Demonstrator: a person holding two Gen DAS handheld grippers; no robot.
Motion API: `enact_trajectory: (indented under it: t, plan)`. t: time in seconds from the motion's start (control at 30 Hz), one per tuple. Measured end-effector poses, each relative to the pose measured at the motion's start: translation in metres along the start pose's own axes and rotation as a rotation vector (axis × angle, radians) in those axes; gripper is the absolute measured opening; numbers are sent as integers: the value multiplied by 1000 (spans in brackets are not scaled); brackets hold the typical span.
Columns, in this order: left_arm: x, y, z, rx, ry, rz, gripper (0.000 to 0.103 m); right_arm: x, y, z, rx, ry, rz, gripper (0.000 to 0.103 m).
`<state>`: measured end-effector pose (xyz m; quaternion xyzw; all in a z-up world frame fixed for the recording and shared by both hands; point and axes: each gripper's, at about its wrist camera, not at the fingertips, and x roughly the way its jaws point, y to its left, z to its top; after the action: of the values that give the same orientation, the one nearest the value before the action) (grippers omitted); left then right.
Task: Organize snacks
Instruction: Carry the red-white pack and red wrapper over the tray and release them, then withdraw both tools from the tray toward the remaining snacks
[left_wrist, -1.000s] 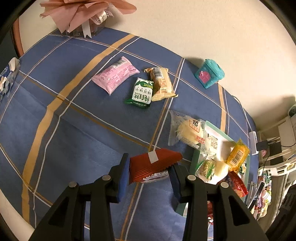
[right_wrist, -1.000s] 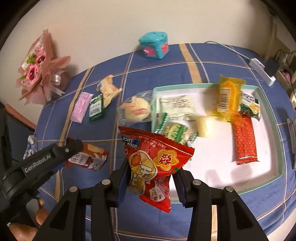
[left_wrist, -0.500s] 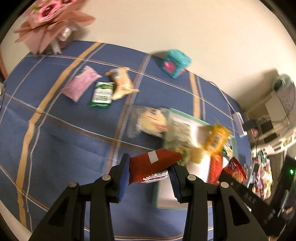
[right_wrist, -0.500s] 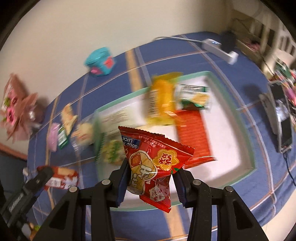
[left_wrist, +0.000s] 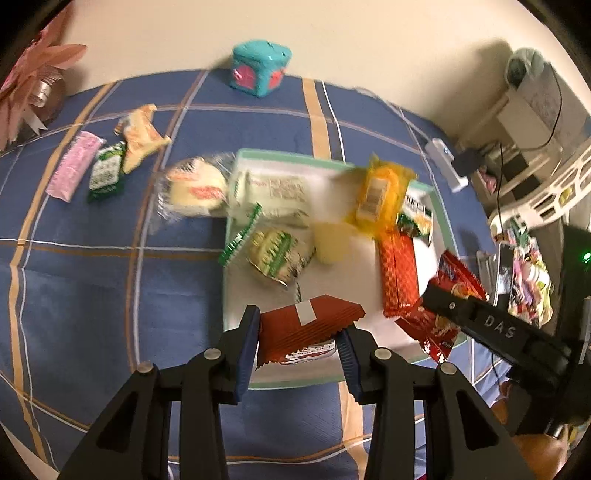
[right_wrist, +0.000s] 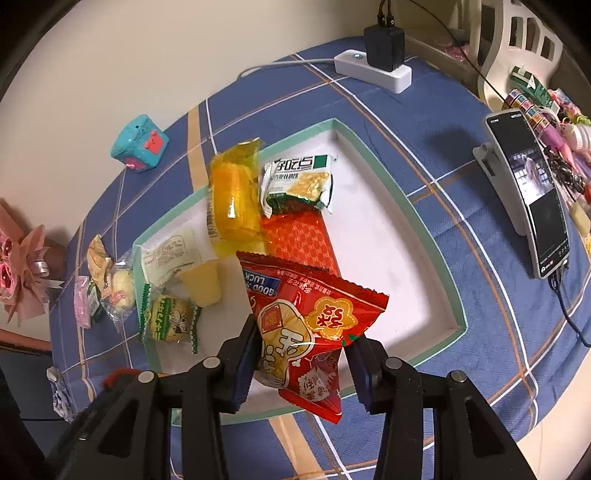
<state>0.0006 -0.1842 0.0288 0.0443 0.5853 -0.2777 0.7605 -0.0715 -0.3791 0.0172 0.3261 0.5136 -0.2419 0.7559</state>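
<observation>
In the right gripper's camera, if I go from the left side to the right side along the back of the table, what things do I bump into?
Pink flower bouquet → teal toy box → white power strip → phone on its stand.

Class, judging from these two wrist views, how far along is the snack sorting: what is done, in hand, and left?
Done: several packets already lie in the green-rimmed white tray, including the yellow wrapped cake.

In hand: the left gripper clamps a dark red packet; the right gripper clamps a red printed snack bag, both over the tray.

Left: the pink packet, green packet and beige packet on the blue cloth.
</observation>
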Motion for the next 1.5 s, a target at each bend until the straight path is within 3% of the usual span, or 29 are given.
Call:
enact_trajectory:
  t: [0.13,0.23,0.4,0.6,0.77,1.0,1.1,1.5]
  plan:
    - [17,-2,-2,-4,42,16,47,1,2,-3,-16,12,-5,49]
    - [27,3,-4,-27,77,16,60,7,2,-3,-24,37,-14,68]
    - [26,7,-3,-32,69,67,62,9,5,-4,-37,37,-31,71]
    - [27,20,-2,-64,78,106,65,13,11,-5,-73,50,-54,86]
    - [22,28,1,-78,61,129,82,16,16,-6,-99,46,-71,103]
    - [13,41,8,-90,-7,246,101,16,22,-8,-128,40,-72,103]
    - [7,52,10,-102,-45,311,102,15,26,-9,-142,32,-83,103]
    - [-14,86,22,-146,-152,368,103,6,60,-23,-244,-15,-69,103]
